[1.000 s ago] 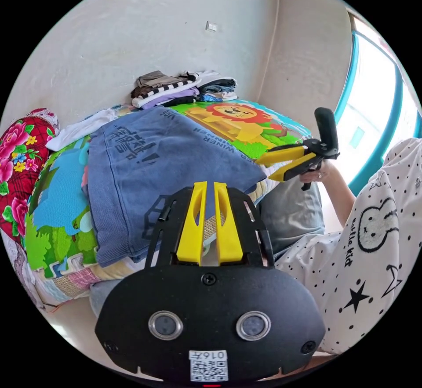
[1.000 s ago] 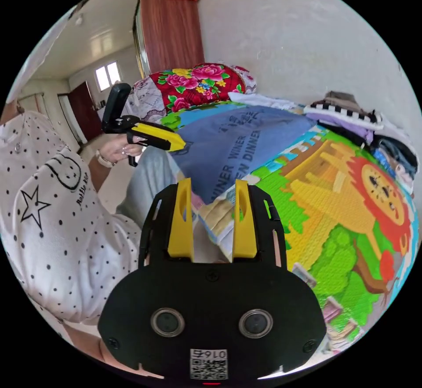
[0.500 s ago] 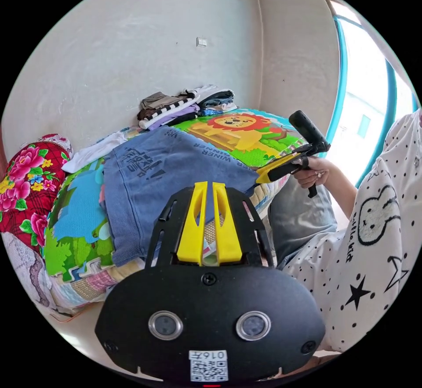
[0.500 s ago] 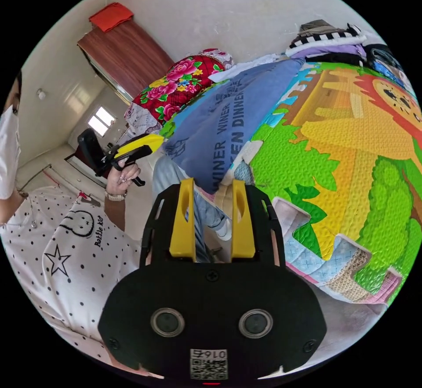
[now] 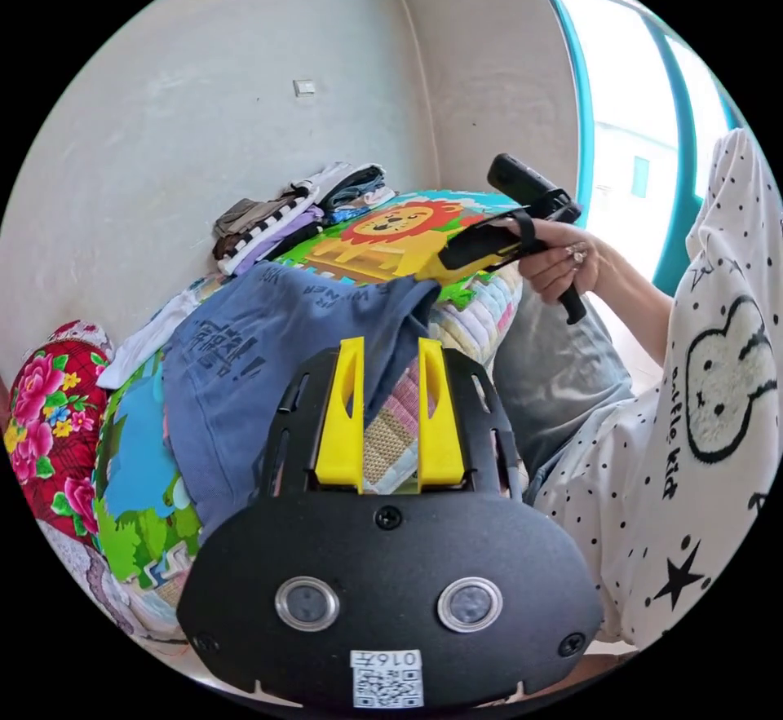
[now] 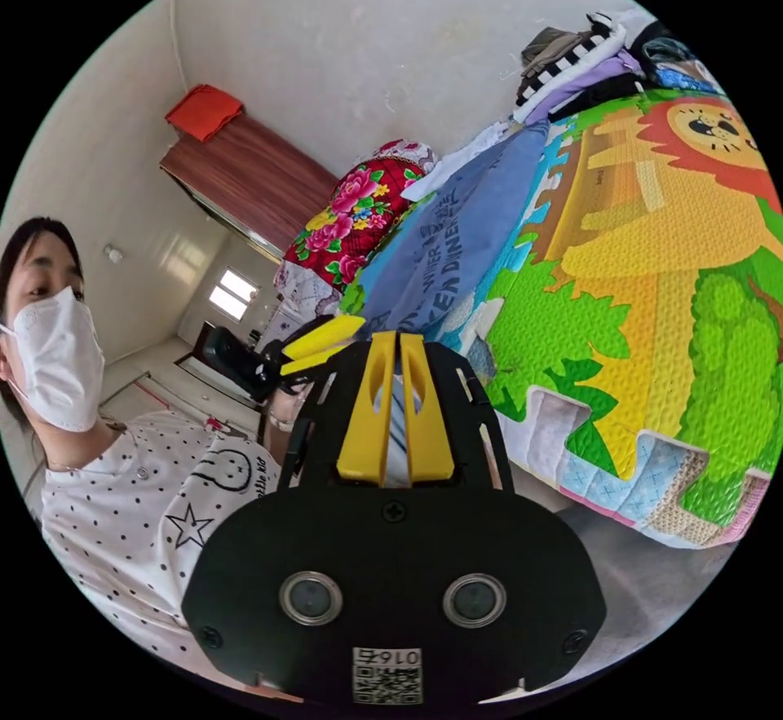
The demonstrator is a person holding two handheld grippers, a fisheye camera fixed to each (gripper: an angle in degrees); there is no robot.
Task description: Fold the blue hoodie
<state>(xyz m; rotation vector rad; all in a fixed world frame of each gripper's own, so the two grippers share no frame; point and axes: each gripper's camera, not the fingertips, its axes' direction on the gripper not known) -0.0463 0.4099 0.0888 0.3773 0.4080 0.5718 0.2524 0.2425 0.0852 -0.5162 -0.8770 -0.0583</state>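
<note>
Jaws of left gripper [image 5: 390,353] parted, near corner of garment lying loose between them, unclamped; jaws of right gripper [image 6: 397,345] drawn almost together, tips at the same corner, pinch on cloth not determinable. Bed [image 6: 652,280], covered by cartoon lion play mat. Blue hoodie [image 5: 269,345], spread flat on the mat at the near edge, printed lettering uppermost, one corner rucked up towards the grippers. Judged soft, limp, fairly thick knit, moderately heavy for a garment, non-slip, not fragile; likely to sag and drag on the mat when lifted. Best taken at hem corners or side seams, both jaws biting through all layers. Floral pillow [image 5: 49,418], beyond the hoodie. Stack of folded clothes [image 5: 277,223], against the wall.
</note>
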